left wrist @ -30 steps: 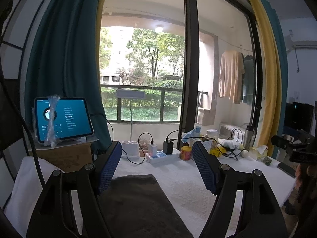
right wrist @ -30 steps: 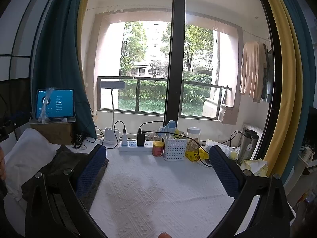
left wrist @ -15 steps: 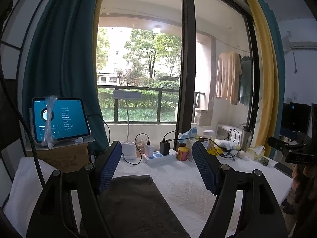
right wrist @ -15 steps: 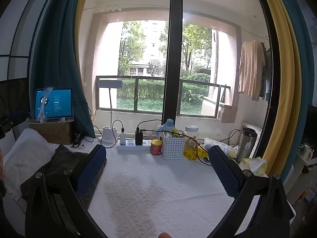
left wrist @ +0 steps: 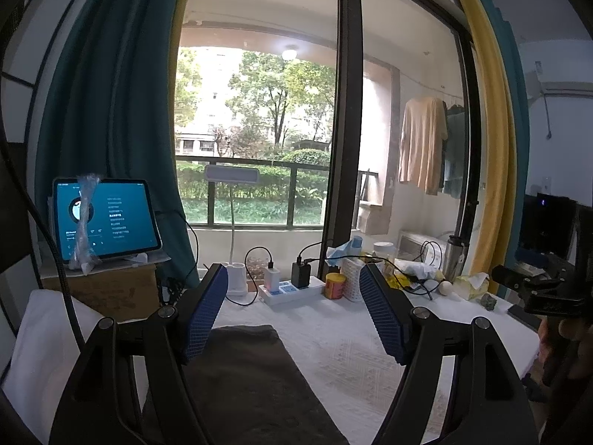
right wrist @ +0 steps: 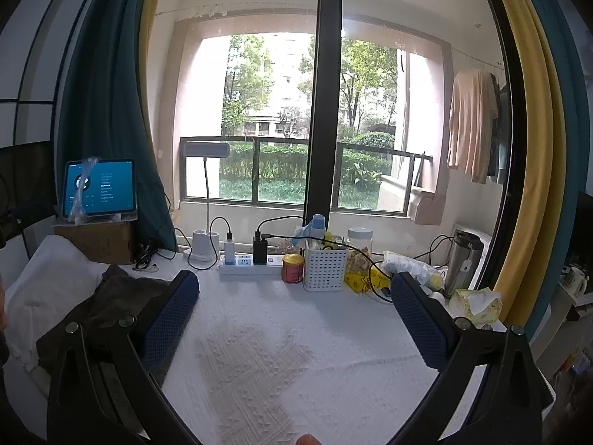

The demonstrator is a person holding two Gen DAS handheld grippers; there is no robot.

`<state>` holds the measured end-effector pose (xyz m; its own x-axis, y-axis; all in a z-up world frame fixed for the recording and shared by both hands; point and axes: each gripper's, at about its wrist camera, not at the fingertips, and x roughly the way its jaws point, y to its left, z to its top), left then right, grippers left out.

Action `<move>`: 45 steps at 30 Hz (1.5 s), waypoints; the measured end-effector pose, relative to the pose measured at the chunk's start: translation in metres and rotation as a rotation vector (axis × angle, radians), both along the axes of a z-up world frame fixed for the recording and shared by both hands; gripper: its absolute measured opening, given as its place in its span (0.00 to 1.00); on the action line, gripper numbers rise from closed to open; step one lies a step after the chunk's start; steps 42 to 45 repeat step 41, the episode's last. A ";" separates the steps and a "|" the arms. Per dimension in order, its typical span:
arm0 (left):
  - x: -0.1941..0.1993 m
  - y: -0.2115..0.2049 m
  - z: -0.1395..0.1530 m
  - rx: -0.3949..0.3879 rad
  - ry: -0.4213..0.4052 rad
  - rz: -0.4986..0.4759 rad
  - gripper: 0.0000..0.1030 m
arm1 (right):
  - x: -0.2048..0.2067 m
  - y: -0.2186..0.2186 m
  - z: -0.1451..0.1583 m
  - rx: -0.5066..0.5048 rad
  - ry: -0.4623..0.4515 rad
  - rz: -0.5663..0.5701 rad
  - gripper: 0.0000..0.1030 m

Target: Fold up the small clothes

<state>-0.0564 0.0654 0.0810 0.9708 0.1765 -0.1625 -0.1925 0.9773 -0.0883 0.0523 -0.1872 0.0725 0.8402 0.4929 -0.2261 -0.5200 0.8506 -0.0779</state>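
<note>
Currently, both grippers are held level above the table [right wrist: 296, 352], facing the window, and neither holds anything.

1. Left gripper [left wrist: 292, 311]: fingers spread wide apart, nothing between the blue pads [left wrist: 205, 309]. In the left wrist view the dark grey garment [left wrist: 241, 382] lies flat on the white textured cloth at 6 o'clock, below and between the fingers, its far edge straight. No contact between pads and fabric is visible.

2. Right gripper [right wrist: 292, 319]: fingers likewise wide apart and empty. In the right wrist view the same garment appears at 8 o'clock, bunched against a white pillow [right wrist: 48, 282], partly hidden behind the left finger. Bare tablecloth fills the space between the fingers.

3. Table rear edge, 12 o'clock in both views: a white power strip [right wrist: 252, 263] with a white and a black charger plugged in, a white desk lamp [right wrist: 205, 193] just to its left, a red-and-yellow tin [right wrist: 292, 267] touching a white perforated basket [right wrist: 325, 267], and a steel flask [right wrist: 463, 259] at 2 o'clock.

4. A lit tablet [left wrist: 105, 218] stands on a cardboard box [left wrist: 100, 289] at 9 o'clock in the left wrist view.
</note>
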 end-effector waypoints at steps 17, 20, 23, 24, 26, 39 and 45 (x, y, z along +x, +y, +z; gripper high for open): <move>0.005 -0.006 0.000 0.018 0.011 0.012 0.74 | 0.004 -0.003 -0.007 -0.004 0.017 -0.008 1.00; 0.006 -0.007 0.001 0.019 0.011 0.009 0.74 | 0.005 -0.003 -0.007 -0.003 0.021 -0.010 1.00; 0.006 -0.007 0.001 0.017 0.009 0.009 0.74 | 0.006 -0.003 -0.008 -0.004 0.020 -0.009 1.00; 0.006 -0.007 0.001 0.017 0.008 0.009 0.74 | 0.006 -0.003 -0.008 -0.004 0.020 -0.009 1.00; 0.007 -0.007 0.001 0.017 0.009 0.010 0.74 | 0.007 -0.004 -0.009 -0.003 0.022 -0.007 1.00; 0.007 -0.006 0.000 0.007 -0.008 -0.003 0.74 | 0.009 -0.001 -0.012 -0.007 0.031 -0.002 1.00; 0.006 -0.005 0.000 0.003 -0.018 -0.003 0.74 | 0.010 0.000 -0.013 -0.008 0.036 -0.002 1.00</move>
